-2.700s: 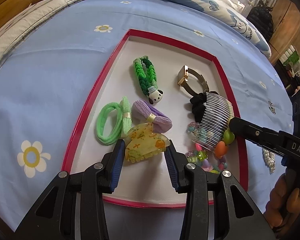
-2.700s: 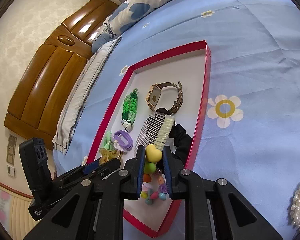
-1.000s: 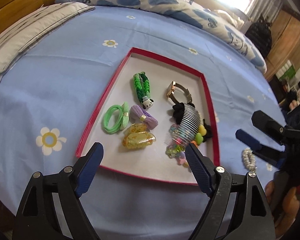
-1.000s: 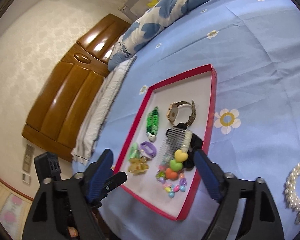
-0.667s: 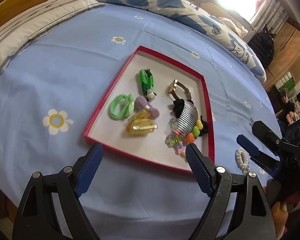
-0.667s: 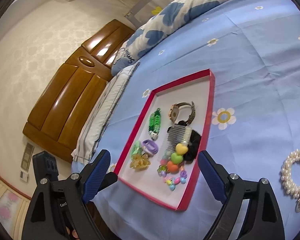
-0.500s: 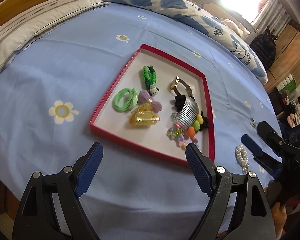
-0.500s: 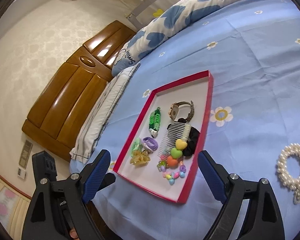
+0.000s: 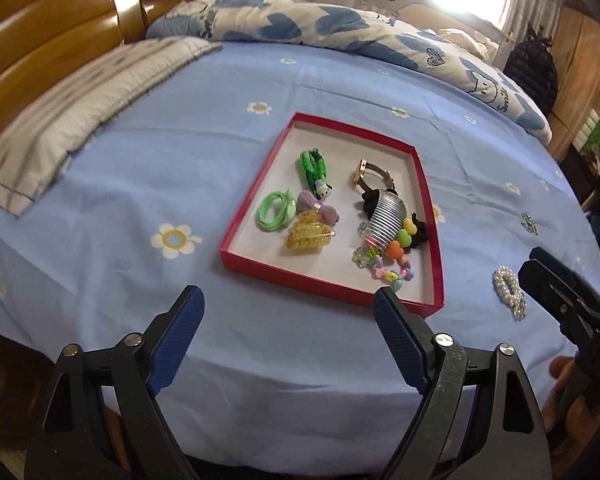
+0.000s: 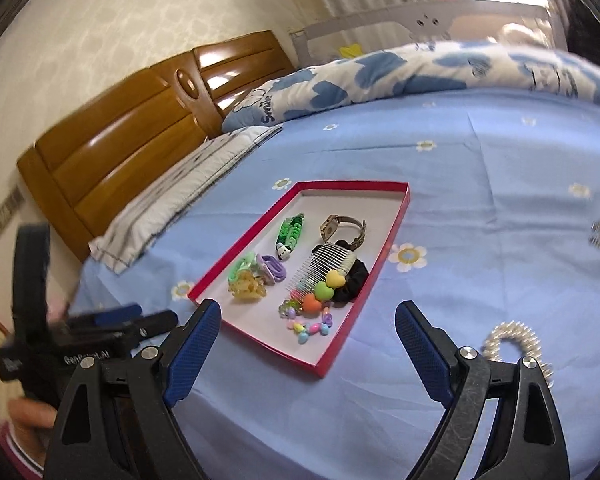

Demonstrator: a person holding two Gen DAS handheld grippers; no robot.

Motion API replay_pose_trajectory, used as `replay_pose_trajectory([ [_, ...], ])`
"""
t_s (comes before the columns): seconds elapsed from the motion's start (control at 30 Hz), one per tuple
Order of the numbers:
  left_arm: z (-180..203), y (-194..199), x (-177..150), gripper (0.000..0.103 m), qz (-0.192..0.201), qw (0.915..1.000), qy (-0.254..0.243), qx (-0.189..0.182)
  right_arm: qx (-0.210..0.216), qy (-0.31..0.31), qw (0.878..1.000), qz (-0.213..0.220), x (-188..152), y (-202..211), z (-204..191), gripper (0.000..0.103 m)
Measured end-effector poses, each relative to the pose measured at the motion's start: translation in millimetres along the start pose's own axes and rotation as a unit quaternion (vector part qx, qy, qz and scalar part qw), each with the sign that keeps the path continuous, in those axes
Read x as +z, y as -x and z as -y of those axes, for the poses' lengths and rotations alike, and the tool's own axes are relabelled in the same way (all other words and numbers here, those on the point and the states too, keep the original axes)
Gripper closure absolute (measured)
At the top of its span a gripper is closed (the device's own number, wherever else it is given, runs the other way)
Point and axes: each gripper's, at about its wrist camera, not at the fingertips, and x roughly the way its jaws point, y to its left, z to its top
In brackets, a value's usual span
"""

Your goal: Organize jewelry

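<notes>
Red-rimmed tray with a white floor, lying flat on a blue flower-print bedsheet. Inside, on the headboard side: a green braided charm ending in a small black-and-white animal head, a green hair tie, a purple bow tie and a yellow translucent claw clip, the last 3 touching one another. On the other side: a gold-cased wristwatch, a clear hair comb lying over a black scrunchie, 3 heart-shaped beads (yellow, green, orange) and a pastel bead bracelet toward the near rim. Outside the tray, well apart from it on the sheet, lies a pearl bracelet; a small glittering piece lies farther off. The left gripper and the right gripper both hang above the sheet short of the tray's near rim, jaws spread wide with nothing between them. Behind: folded quilt, wooden headboard.
</notes>
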Motion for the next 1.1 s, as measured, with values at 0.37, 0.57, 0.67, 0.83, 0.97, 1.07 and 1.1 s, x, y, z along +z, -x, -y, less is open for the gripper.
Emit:
replay_pose_trajectory([
  [0.37,4,47,23,0.0,0.058,0.9976,-0.029,0.022,-0.01,0.054,0.998,0.032,34,46,-19,0.006],
  [0.57,2,27,11,0.0,0.057,0.9977,-0.019,0.032,-0.019,0.068,0.997,0.019,18,32,-21,0.0],
  [0.67,3,14,0,0.0,0.057,0.997,-0.021,0.047,-0.027,0.063,0.998,0.016,0,19,-18,0.0],
  [0.83,3,-4,-16,0.0,0.048,0.9973,-0.018,0.053,-0.04,0.055,0.998,0.004,-22,-1,-11,0.0],
  [0.97,4,-5,-22,0.0,0.058,0.9959,-0.022,0.067,-0.046,0.049,0.998,0.007,-28,-2,-8,0.0],
  [1.07,6,-1,-24,0.0,0.069,0.9944,-0.031,0.075,-0.049,0.045,0.998,0.014,-29,1,-6,0.0],
  [1.1,7,0,-25,0.0,0.072,0.9938,-0.034,0.077,-0.047,0.045,0.998,0.015,-29,1,-6,0.0],
])
